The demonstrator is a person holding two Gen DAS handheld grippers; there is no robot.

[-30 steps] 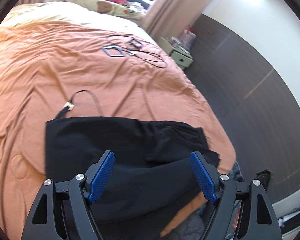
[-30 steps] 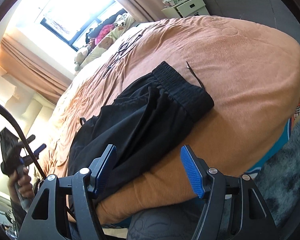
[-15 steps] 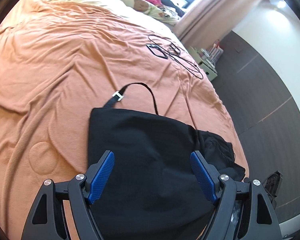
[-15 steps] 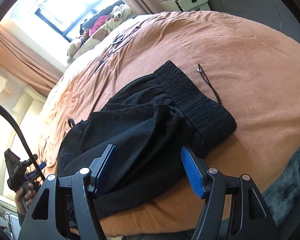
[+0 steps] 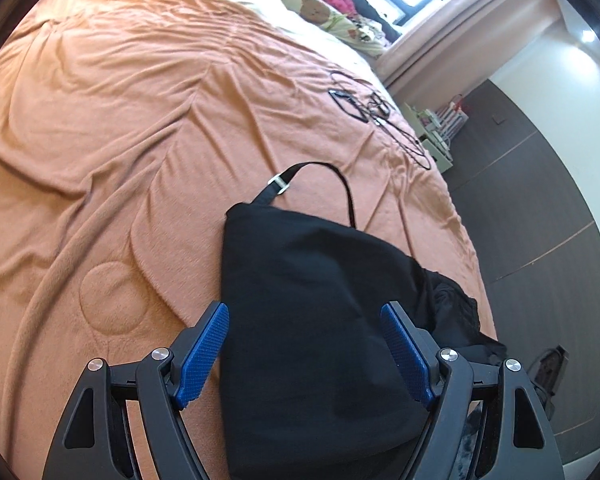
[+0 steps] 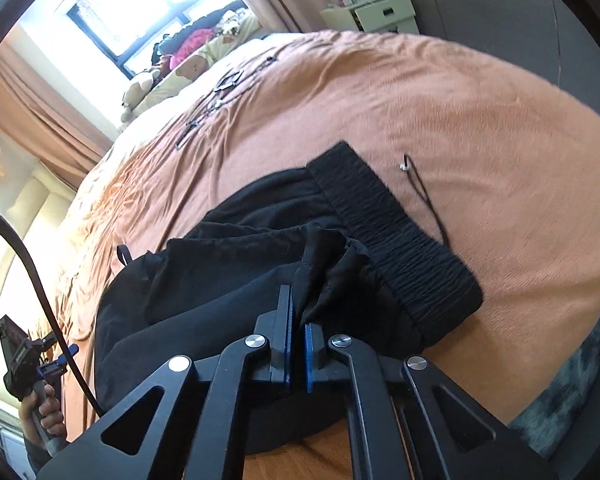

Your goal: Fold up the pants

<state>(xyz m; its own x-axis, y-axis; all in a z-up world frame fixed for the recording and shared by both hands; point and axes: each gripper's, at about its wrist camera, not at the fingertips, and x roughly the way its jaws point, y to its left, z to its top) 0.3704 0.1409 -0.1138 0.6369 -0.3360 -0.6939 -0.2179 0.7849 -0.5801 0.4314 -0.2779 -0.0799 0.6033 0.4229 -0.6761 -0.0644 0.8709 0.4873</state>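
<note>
Black pants (image 5: pixel 312 320) lie folded on an orange bedspread (image 5: pixel 120 128), near the bed's foot edge. A strap with a metal buckle (image 5: pixel 278 184) sticks out at their far end. My left gripper (image 5: pixel 304 334) is open, its blue pads straddling the near part of the pants, empty. In the right wrist view the pants (image 6: pixel 228 264) show their elastic waistband (image 6: pixel 392 236) and a drawstring (image 6: pixel 424 196). My right gripper (image 6: pixel 297 320) is shut on a bunched fold of the pants fabric beside the waistband. The left gripper (image 6: pixel 56 356) also shows far left, in a hand.
Cables and small dark items (image 5: pixel 364 108) lie on the bedspread further up. Pillows and soft toys (image 5: pixel 316 8) sit at the bed's head under the window. A white nightstand (image 6: pixel 376 12) stands by the dark wall. Grey rug (image 6: pixel 572 392) lies below the bed's edge.
My right gripper has closed onto a fold of the pants by the waistband. My left gripper has shifted left over the pants and stays open.
</note>
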